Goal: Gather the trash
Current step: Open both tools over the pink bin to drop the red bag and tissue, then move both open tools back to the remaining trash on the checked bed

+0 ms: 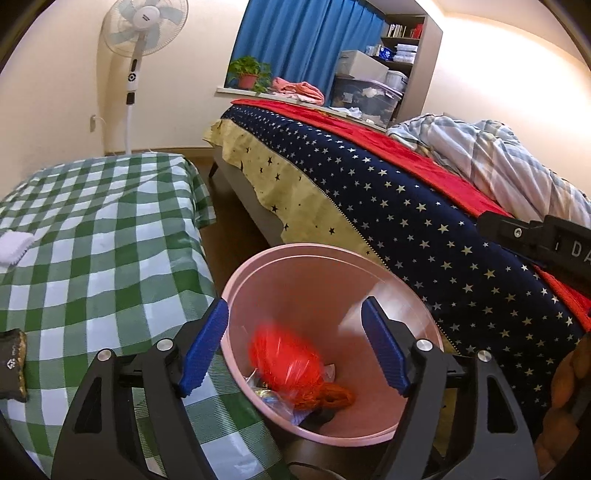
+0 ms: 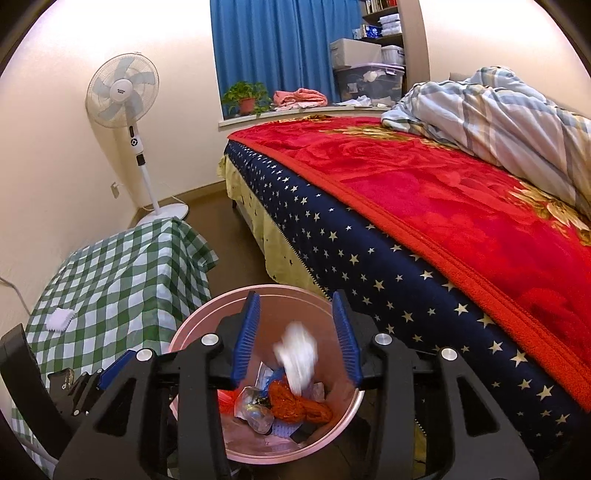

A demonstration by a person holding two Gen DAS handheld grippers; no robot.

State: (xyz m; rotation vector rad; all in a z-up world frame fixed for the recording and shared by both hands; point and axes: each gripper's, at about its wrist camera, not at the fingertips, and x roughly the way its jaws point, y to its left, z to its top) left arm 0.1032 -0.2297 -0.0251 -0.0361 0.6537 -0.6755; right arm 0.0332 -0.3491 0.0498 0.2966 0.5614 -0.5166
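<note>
Both of my grippers hang over the pink bin [image 1: 334,280] with their blue pads spread wide and nothing between them. My left gripper [image 1: 295,347] frames the bin's mouth; a blurred orange-red bag [image 1: 284,358] shows between its pads, above or on the litter inside, I cannot tell which. My right gripper [image 2: 295,341] is released too, and a blurred white crumpled wad [image 2: 299,354] sits between its pads without touching either, over the heap of wrappers, clear plastic and orange netting [image 2: 303,406] in the bin [image 2: 207,317].

At nine o'clock from the bin stands the table with the green checked cloth [image 1: 110,240], touching or just beside the rim. A small white piece [image 1: 13,245] lies on it toward its left edge, and a dark packet [image 1: 13,363] at the nearer left edge. At three o'clock runs the bed with the starry navy sheet [image 1: 424,229] and red blanket [image 2: 461,206]. Farther off, at eleven o'clock, a white standing fan [image 1: 142,22] rises by the wall.
</note>
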